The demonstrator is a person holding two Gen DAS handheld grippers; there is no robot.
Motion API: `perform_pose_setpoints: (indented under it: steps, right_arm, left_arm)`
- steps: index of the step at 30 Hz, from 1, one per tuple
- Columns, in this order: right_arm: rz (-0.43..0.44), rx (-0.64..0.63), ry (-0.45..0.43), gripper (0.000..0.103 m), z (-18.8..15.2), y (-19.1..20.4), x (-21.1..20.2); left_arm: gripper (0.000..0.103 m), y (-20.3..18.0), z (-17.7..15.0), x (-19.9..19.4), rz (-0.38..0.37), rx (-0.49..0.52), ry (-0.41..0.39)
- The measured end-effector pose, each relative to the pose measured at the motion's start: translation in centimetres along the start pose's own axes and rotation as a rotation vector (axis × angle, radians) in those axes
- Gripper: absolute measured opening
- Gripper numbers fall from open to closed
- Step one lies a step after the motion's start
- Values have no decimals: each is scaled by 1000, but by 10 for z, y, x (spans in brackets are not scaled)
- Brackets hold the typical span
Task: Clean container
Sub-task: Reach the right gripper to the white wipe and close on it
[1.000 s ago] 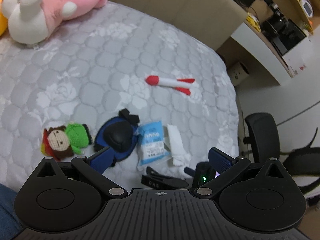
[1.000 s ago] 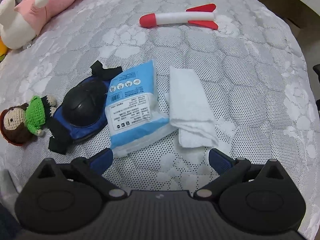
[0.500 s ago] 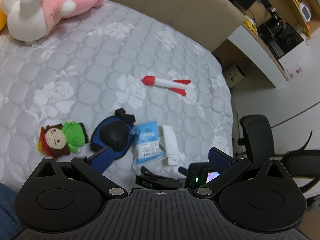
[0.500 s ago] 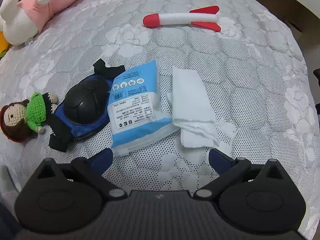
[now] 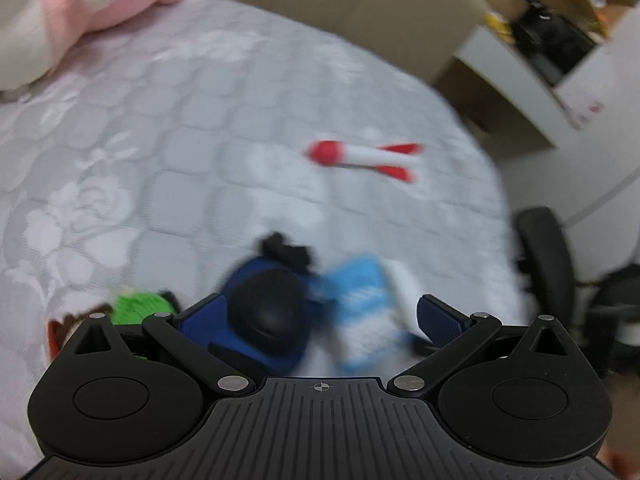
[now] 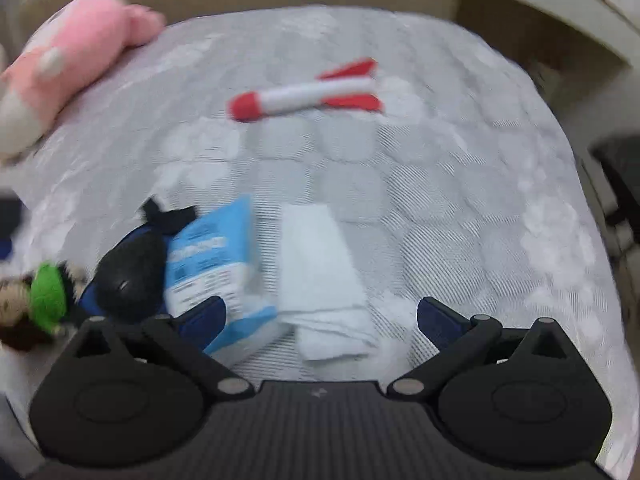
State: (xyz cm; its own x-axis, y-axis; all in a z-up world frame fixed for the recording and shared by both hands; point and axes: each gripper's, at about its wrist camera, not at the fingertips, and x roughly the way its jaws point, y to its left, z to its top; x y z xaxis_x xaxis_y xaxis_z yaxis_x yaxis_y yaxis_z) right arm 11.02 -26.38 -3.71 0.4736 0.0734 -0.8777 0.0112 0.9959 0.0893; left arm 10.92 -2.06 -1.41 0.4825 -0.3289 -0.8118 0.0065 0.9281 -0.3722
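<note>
Both views are blurred by motion. A blue pack of wipes (image 6: pixel 212 256) lies on the grey quilted bed, with a folded white cloth (image 6: pixel 320 276) touching its right side. My right gripper (image 6: pixel 320 312) is open, low over the near ends of the pack and the cloth. A blue and black knee pad (image 5: pixel 268 312) lies left of the pack (image 5: pixel 360 312). My left gripper (image 5: pixel 320 316) is open just above the pad and the pack. No container shows in either view.
A red and white foam rocket (image 6: pixel 304 94) lies farther back on the bed (image 6: pixel 460 200). A pink plush toy (image 6: pixel 68 56) sits at the far left and a crocheted doll (image 6: pixel 36 300) near left. An office chair (image 5: pixel 548 248) and a desk stand beyond the bed's right edge.
Both grippers have dropped and moved forward toward the items; the knee pad, pack and cloth now sit close between the fingers. The right gripper has left the left view.
</note>
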Motion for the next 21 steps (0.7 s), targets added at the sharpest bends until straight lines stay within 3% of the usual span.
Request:
perform_pose_setpoints:
  steps: [4,5,10,14,18,21]
  right_arm:
    - [53,109,19,103,25,-23,14]
    - [39,109,30,103,33,-25,22]
    - [-77,59,73,103,51,-26,63]
    - [-39,93,163,103,44,-31,93]
    - [-42,78,128,103,36,-30,99]
    - [-49,139,65,103,27,-32,96]
  left_arm:
    - [103,6,-18,33,108,103,147]
    - [103,7,-24,36,102,109,176]
    - [103,0,-36,47,28,109,256]
    - [103,-12,-45,58,103,221,259]
    - [103,-10,-49,82,128,190,331]
    - [103,-19,-53,87,174,245,321]
